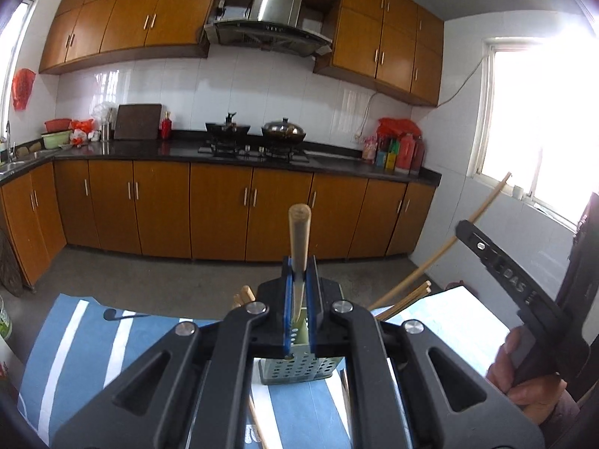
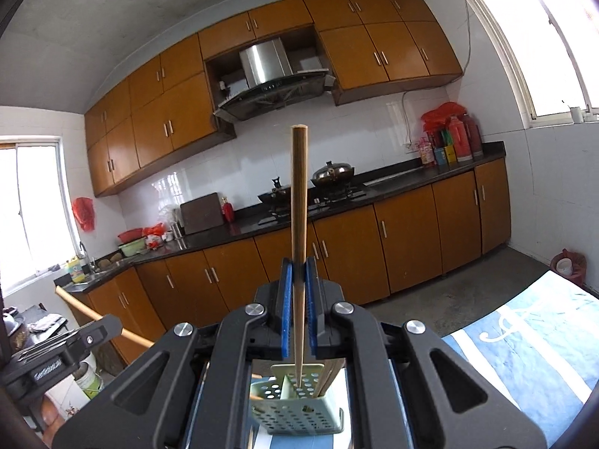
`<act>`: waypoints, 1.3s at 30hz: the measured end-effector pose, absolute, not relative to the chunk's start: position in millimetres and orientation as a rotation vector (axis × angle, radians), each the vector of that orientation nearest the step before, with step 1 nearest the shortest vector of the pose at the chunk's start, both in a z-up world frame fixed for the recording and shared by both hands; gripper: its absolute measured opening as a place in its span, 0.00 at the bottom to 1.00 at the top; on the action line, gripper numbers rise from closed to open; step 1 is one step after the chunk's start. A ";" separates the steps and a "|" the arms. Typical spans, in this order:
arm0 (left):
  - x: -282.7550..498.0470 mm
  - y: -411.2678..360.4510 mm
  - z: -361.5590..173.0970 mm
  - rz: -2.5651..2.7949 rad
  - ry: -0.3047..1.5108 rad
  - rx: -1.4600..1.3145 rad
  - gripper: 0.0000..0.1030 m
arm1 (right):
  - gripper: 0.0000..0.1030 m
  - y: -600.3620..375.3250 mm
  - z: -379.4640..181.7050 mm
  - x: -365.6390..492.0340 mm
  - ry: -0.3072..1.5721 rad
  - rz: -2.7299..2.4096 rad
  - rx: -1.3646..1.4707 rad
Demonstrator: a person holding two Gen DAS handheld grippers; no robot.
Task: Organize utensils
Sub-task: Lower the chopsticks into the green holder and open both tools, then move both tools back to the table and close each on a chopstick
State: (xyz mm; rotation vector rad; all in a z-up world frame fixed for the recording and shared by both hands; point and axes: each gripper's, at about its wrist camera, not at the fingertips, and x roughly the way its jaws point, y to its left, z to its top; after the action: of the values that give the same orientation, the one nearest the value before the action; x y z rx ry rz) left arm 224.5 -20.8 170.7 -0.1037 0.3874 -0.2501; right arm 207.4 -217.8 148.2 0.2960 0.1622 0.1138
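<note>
My left gripper point(image 1: 299, 265) is shut on a wooden-handled utensil point(image 1: 298, 232) that stands upright, its lower end going down into a pale green perforated holder point(image 1: 295, 370) below the jaws. My right gripper point(image 2: 298, 267) is shut on a long wooden chopstick point(image 2: 298, 202), held upright with its tip inside the same green holder point(image 2: 295, 408). More chopsticks point(image 1: 404, 299) lean out of the holder. The right gripper's chopstick point(image 1: 483, 209) also shows at the right of the left wrist view. The left gripper's utensil point(image 2: 93, 316) shows at the lower left of the right wrist view.
The holder stands on a blue and white striped cloth point(image 1: 75, 340) that covers the table point(image 2: 531, 340). A loose chopstick point(image 1: 258, 426) lies on the cloth under the left gripper. Kitchen cabinets point(image 1: 221, 209) and a stove point(image 1: 254, 149) stand across the floor.
</note>
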 end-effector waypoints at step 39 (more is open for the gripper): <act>204.2 17.9 136.4 -0.196 0.422 -0.188 0.14 | 0.31 -248.2 99.7 170.1 0.383 0.057 0.318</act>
State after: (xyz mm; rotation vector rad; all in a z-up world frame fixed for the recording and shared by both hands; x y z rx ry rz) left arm 204.2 17.9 136.4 -0.1878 0.4223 -0.1956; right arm 170.1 -248.2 99.7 0.3184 0.3831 0.0570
